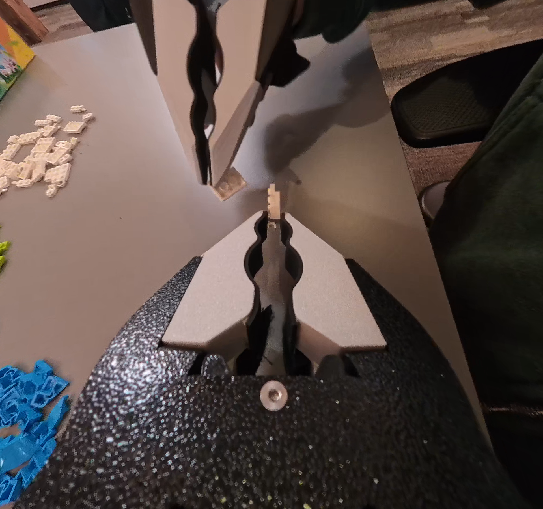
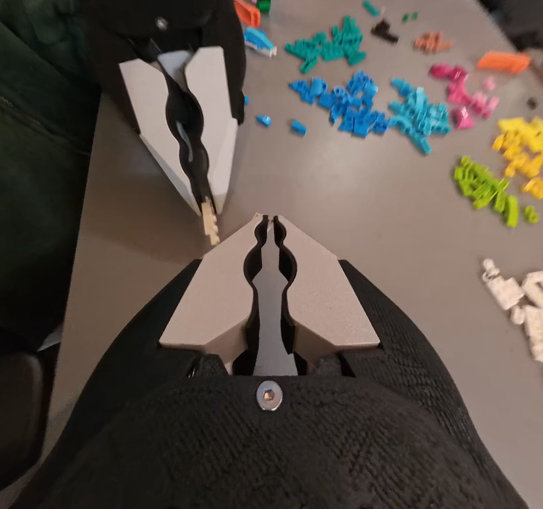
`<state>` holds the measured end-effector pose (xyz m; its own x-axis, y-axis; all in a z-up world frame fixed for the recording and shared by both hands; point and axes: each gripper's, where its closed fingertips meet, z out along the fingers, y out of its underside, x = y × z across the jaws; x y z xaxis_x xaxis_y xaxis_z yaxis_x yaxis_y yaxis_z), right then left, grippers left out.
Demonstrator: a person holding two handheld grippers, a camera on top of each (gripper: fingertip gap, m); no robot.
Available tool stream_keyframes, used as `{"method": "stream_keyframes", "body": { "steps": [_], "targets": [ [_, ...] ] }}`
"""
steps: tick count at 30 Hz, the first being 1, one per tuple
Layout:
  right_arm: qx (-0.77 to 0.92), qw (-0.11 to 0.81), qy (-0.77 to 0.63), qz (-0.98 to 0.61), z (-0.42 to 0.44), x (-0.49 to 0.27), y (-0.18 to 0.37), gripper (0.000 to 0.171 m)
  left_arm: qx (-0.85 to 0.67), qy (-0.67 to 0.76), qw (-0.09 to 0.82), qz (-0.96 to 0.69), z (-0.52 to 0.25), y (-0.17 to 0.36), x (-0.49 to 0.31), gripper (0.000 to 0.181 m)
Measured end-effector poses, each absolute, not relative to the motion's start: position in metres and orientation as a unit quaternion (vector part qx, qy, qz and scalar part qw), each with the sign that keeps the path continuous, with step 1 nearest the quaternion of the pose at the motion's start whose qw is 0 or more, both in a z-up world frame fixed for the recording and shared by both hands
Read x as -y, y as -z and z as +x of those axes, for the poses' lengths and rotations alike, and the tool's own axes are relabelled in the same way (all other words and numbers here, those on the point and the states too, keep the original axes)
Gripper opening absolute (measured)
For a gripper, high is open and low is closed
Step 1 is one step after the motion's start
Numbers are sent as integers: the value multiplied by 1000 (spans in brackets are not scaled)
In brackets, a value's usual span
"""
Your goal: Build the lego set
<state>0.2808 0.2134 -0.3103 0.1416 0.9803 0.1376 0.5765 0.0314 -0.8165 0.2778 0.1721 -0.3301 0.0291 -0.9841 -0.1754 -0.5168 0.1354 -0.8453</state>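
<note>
Left gripper [image 1: 274,214] fingers clamping white stepped piece [image 1: 273,202], right gripper [image 1: 216,185] pinching white plate [image 1: 230,187]

Dim, warm light from above my table [image 1: 102,245]; a soft smeared shadow [image 1: 296,139] falls there. My right view blurs the coloured brick piles [image 2: 382,107], and straight edges bow outward near every frame border.

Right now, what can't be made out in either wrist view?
- Right wrist view: white plate almost hidden behind the fingertips of the right gripper.
- Left wrist view: white stack base buried in the left gripper.
- Right wrist view: coloured piles motion-blurred.
- Left wrist view: blue pile cut by edge.
</note>
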Motion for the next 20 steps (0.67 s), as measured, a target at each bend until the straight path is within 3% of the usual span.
{"method": "stream_keyframes", "body": {
  "steps": [1, 10, 20],
  "targets": [
    [608, 406, -251, -634, 277, -213, 309, 2, -630, 289, 409, -594, 277, 329, -173, 5],
    [668, 471, -210, -537, 267, -196, 310, 2, -613, 283, 407, -615, 274, 330, -181, 5],
    [688, 435, -214, -540, 278, -186, 322, 2, -634, 273, 394, -607, 273, 336, -175, 6]
  ]
}}
